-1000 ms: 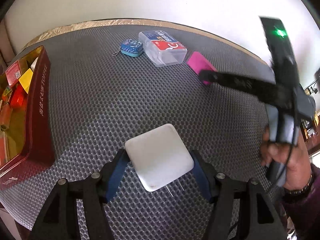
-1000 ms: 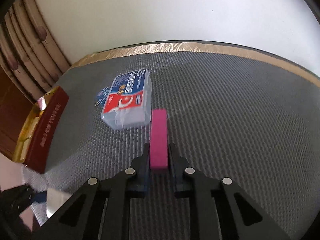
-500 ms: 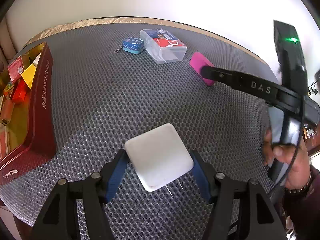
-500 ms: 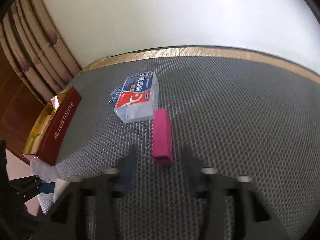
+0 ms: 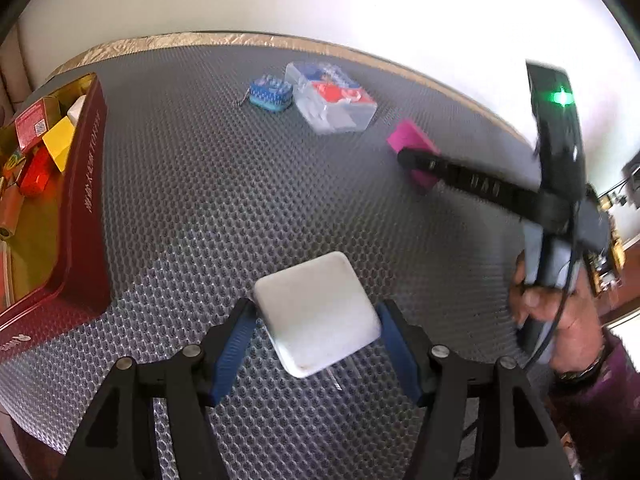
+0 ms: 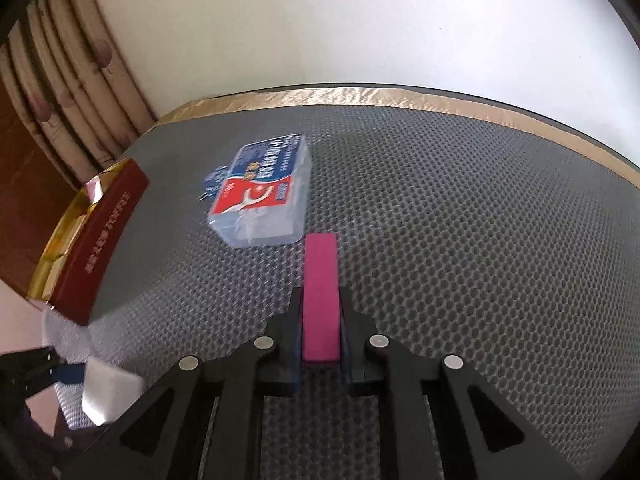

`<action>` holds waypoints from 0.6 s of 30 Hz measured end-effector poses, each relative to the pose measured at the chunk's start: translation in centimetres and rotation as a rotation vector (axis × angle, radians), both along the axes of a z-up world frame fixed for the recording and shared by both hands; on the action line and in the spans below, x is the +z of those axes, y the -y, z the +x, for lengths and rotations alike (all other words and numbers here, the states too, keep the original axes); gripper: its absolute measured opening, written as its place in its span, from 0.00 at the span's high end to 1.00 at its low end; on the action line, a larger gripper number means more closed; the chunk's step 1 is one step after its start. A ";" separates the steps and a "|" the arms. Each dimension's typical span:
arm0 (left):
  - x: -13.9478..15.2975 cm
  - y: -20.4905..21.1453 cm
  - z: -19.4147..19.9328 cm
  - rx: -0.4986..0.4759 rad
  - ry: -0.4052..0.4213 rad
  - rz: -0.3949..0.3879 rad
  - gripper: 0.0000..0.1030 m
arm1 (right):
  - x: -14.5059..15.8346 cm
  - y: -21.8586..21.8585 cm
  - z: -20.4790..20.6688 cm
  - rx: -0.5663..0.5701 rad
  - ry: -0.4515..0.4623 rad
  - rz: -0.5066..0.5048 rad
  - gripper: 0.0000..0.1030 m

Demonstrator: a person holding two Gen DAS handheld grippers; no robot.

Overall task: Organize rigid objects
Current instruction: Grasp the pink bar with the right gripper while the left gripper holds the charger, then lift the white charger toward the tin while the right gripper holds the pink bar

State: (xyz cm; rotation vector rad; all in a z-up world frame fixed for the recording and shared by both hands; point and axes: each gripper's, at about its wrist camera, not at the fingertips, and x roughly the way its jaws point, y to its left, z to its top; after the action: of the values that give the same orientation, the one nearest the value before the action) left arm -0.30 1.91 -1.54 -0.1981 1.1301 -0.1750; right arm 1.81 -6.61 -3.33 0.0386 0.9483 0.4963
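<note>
My left gripper (image 5: 314, 320) is shut on a white square charger (image 5: 316, 312) with two metal prongs, held just above the grey honeycomb mat (image 5: 200, 184). My right gripper (image 6: 319, 300) is shut on a pink block (image 6: 319, 292) standing on edge on the mat; the block also shows in the left wrist view (image 5: 412, 144), with the right gripper (image 5: 404, 156) at it. A clear plastic box (image 6: 264, 196) with a red and blue label lies just beyond the pink block. A small blue tin (image 5: 270, 94) lies beside that box.
A dark red tin (image 5: 80, 208) with a gold inside stands at the left edge of the mat, holding several small red, yellow and white items. It also shows in the right wrist view (image 6: 100, 240). A white wall and a curtain (image 6: 72, 80) stand behind.
The right gripper opened and drew back from the pink block half a second ago, then closed on it again. The left gripper still holds the charger in the same place.
</note>
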 end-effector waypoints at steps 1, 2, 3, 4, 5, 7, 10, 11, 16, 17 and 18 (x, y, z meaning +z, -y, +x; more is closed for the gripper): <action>0.6 -0.1 -0.1 -0.001 0.016 -0.003 0.37 | 0.0 0.1 -0.5 0.008 0.005 0.002 0.86; 1.2 -0.1 -0.3 -0.003 0.031 0.002 0.37 | 0.0 0.2 -0.9 0.013 0.008 -0.001 0.86; 1.9 -0.2 -0.6 -0.005 0.046 0.011 0.37 | -0.1 0.2 -1.2 0.016 0.013 -0.007 0.86; 2.5 -0.3 -0.7 -0.006 0.055 0.023 0.37 | 0.0 0.4 -1.5 0.018 0.015 -0.008 0.86; 2.9 -0.5 -0.8 -0.004 0.055 0.032 0.37 | 0.0 0.4 -1.7 0.019 0.016 -0.007 0.86; 3.4 -1.1 -0.9 0.009 0.050 0.024 0.39 | 0.1 0.6 -1.8 0.011 0.014 0.001 0.86; 3.8 -1.8 -1.2 0.023 0.024 0.019 0.46 | 0.2 1.1 -1.9 0.002 0.012 0.014 0.86; 3.6 -1.8 -1.2 0.021 0.008 0.017 0.46 | 0.2 1.0 -2.0 0.003 0.011 0.015 0.86; 1.4 -1.9 -0.4 0.034 -0.155 -0.071 0.43 | 0.2 1.3 -1.8 0.001 0.001 0.022 0.86; 1.0 -2.0 -0.1 0.050 -0.170 -0.092 0.43 | 0.3 1.1 -1.7 -0.002 0.001 0.022 0.86; 0.7 -2.0 0.2 0.065 -0.185 -0.116 0.40 | 0.3 1.2 -1.7 -0.003 0.001 0.026 0.86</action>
State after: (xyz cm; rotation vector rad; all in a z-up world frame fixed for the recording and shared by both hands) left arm -0.11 3.96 -0.84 -0.3591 1.2970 -0.1672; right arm 0.09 -7.85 -3.06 0.0629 0.9409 0.5056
